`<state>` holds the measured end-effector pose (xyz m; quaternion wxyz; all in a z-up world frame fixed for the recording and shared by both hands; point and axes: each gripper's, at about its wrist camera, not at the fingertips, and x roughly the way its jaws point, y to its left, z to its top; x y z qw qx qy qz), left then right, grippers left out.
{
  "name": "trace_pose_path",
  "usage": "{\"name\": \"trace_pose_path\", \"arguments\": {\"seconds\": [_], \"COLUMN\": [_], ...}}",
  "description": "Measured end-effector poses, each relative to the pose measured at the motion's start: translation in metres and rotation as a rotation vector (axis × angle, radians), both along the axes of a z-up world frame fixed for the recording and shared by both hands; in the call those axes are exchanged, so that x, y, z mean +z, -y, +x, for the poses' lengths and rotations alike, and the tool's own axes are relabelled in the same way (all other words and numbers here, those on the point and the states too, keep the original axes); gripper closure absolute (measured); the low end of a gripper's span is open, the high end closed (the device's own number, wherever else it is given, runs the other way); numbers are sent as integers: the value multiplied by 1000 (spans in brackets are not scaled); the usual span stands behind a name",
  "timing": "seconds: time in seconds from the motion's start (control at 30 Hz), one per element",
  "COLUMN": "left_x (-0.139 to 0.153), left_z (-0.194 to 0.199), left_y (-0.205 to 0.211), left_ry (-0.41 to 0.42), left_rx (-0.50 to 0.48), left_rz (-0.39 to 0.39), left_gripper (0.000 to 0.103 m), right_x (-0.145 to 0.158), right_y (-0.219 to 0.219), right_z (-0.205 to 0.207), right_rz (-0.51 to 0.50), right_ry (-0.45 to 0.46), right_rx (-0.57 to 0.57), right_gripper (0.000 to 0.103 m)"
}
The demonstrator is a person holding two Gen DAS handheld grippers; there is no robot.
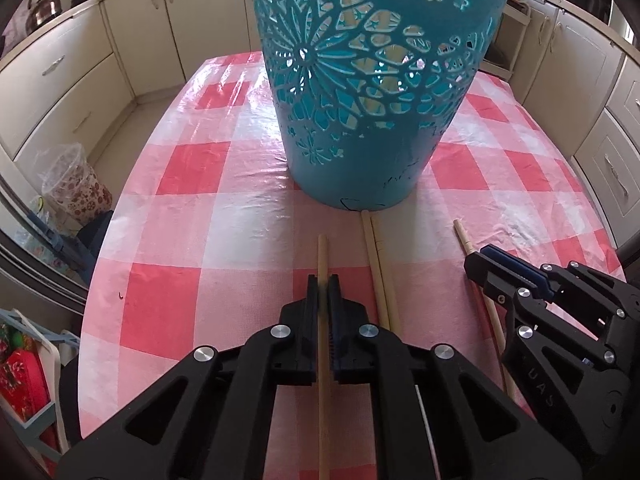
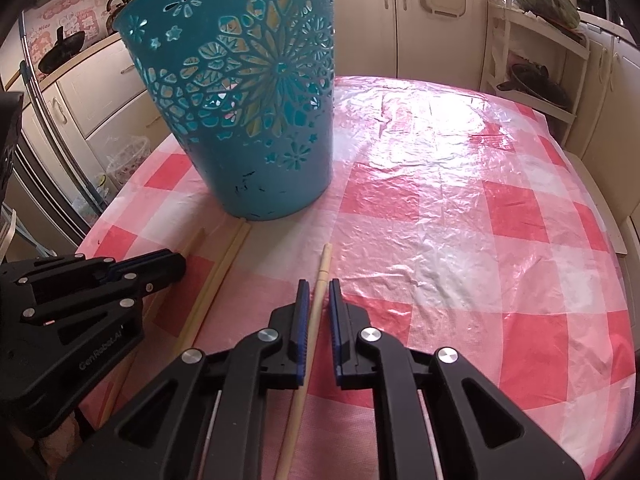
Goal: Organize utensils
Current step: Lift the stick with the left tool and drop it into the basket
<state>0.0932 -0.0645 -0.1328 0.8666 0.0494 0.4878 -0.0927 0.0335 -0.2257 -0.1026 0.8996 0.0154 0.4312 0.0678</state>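
The left gripper [image 1: 323, 286] is clamped on a wooden chopstick [image 1: 322, 256] that runs straight out between its fingers; the stick's near end is cut off by the bottom edge of the left wrist view. The right gripper [image 2: 319, 292] stands narrow around another chopstick [image 2: 322, 268]. Its left pad looks to touch the stick, while a thin gap shows on the right side, so a firm grip is hard to judge. That stick's lower end also runs out of the frame.

Between the two grippers a pair of chopsticks [image 1: 380, 264] lies side by side on the worktop [image 2: 460, 240], their far tips touching or just short of the foot of the teal basket [image 1: 360, 120]; their near ends pass behind the left gripper's body. The basket stands upright on the red and white checked cloth, its rim cut off at the top of the left wrist view. Through its cut-out flower holes nothing inside can be made out.
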Motion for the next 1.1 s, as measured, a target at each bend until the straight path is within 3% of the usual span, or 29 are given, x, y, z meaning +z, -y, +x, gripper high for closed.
{"name": "trace_pose_path", "arguments": {"seconds": [0.13, 0.5, 0.63, 0.9, 1.1], "left_x": [-2, -1, 6, 50, 88], "left_z": [1, -2, -7, -22, -30], "left_y": [5, 5, -12, -60, -74], "left_ry": [14, 23, 30, 69, 117], "left_rx": [-2, -8, -2, 2, -13], "left_rz": [41, 51, -45, -340, -443], "left_gripper": [95, 98, 98, 98, 98], "right_x": [0, 0, -1, -2, -1], "right_y": [-1, 3, 6, 16, 25], "right_z": [0, 0, 0, 0, -1], "right_rz": [-5, 20, 42, 109, 144], "right_ry": [0, -1, 0, -3, -7], "right_rx": [6, 19, 17, 12, 12], "right_gripper": [93, 93, 93, 93, 93]}}
